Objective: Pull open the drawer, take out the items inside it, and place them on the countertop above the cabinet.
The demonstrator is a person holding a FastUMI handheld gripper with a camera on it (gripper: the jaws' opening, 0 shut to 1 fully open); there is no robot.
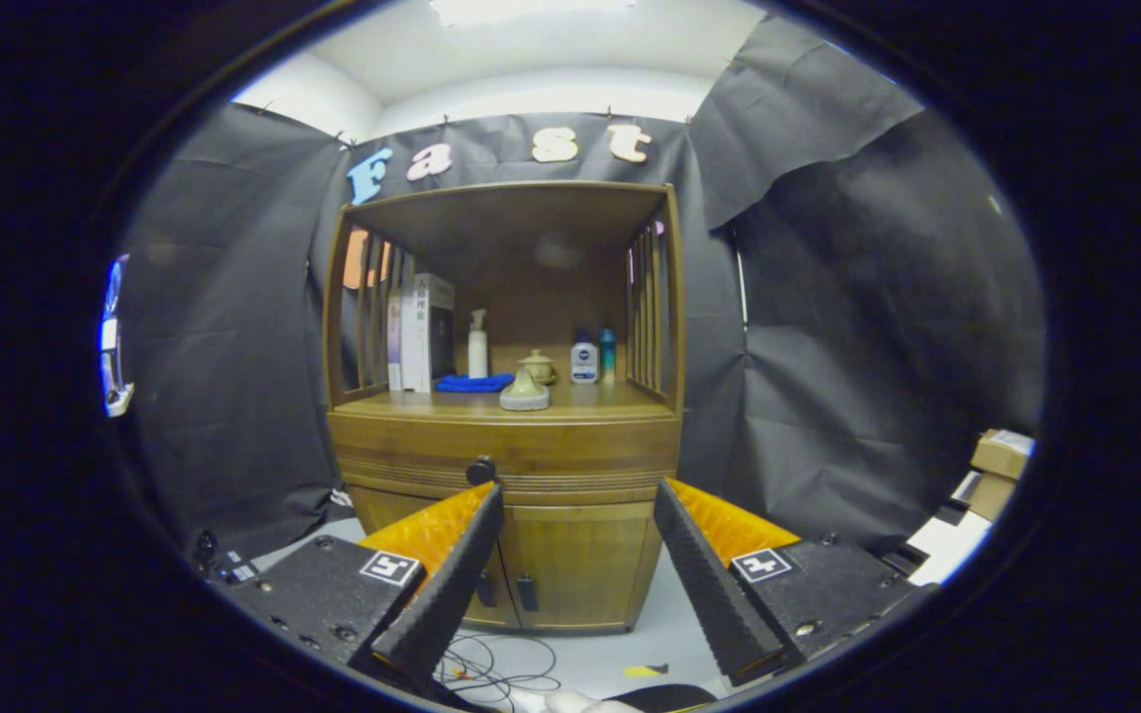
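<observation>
Centre of the frame sits the wooden cabinet, warm brown, with the drawer closed, a wide grooved front running side to side under the countertop. Its dark round knob sticks out toward the camera, left of the drawer's middle, just above the left fingertip. The gripper is spread wide and holds nothing, fingers flanking the lower cabinet doors, short of the front. Up on the countertop: upright books at the left, a white pump bottle, a blue cloth lying flat, a pale lidded pot near the front edge, and a small white bottle with a dark label. The book spines carry print too small to read. Cables lie on the floor at lower centre.
</observation>
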